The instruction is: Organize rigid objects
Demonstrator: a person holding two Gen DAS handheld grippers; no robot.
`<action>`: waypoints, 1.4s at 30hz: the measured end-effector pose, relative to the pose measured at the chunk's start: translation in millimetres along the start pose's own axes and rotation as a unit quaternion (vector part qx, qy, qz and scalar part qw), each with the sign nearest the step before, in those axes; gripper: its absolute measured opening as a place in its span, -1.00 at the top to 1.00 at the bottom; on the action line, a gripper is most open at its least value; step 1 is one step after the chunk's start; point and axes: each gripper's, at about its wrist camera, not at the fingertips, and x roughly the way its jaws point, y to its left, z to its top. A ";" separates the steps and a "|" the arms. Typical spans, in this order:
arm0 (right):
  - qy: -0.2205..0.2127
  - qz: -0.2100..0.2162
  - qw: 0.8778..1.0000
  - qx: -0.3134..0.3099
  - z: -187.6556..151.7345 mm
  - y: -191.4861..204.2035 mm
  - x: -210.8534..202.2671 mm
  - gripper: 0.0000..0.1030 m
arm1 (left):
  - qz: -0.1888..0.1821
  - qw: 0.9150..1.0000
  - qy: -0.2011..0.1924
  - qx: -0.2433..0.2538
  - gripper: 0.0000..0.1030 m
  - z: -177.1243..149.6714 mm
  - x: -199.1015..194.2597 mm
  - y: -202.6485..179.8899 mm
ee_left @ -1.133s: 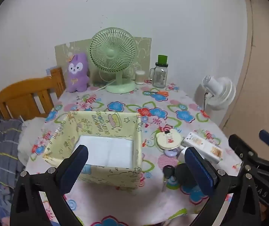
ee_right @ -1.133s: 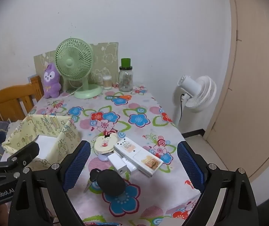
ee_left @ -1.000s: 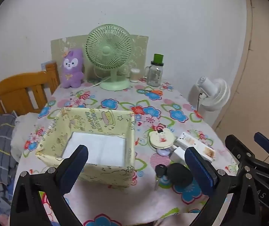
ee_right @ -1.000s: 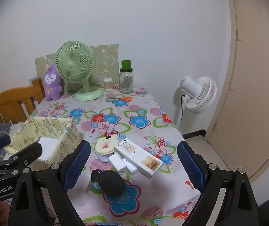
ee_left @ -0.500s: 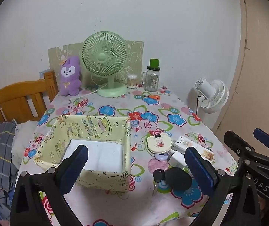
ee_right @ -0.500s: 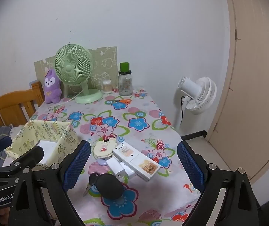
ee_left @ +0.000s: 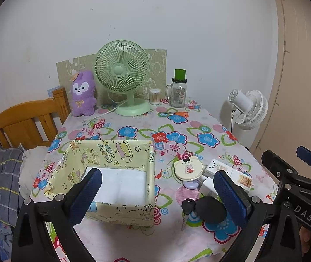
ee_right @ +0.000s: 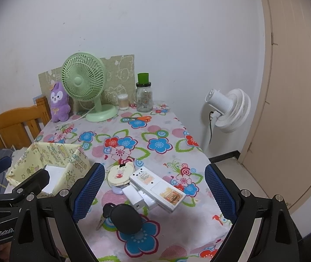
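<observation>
Left wrist view: left hand-held gripper (ee_left: 156, 193) spread wide, empty; right hand-held gripper (ee_right: 154, 191) likewise, touching nothing.

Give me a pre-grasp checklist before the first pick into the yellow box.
1. Left gripper open, nothing held: ok.
2. Right gripper open, nothing held: ok.
3. Yellow box upright, top open: ok.
4. Box has room, only its white floor showing: ok.
5. Black round disc with key nearest right gripper, unobstructed from above: ok.
6. White remote lies free of white charger block: not ok, it rests on it.
</observation>
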 end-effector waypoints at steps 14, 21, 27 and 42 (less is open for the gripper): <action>-0.004 0.001 1.000 0.000 -1.0 -0.2 -1.6 -0.84 | 0.010 1.000 -0.010 0.014 -0.98 1.8 -5.9 -3.2; -0.003 0.000 1.000 0.000 -1.6 -2.2 -4.3 -0.84 | 0.009 1.000 -0.011 0.016 -0.97 0.8 -7.9 -4.6; -0.006 0.001 1.000 0.001 -2.2 -4.0 -7.6 -0.84 | 0.008 1.000 -0.011 0.015 -0.96 1.5 -8.4 -4.9; -0.010 0.001 1.000 0.003 -0.6 -6.0 -10.3 -0.84 | 0.000 1.000 -0.017 0.012 -0.94 1.9 -13.0 -5.6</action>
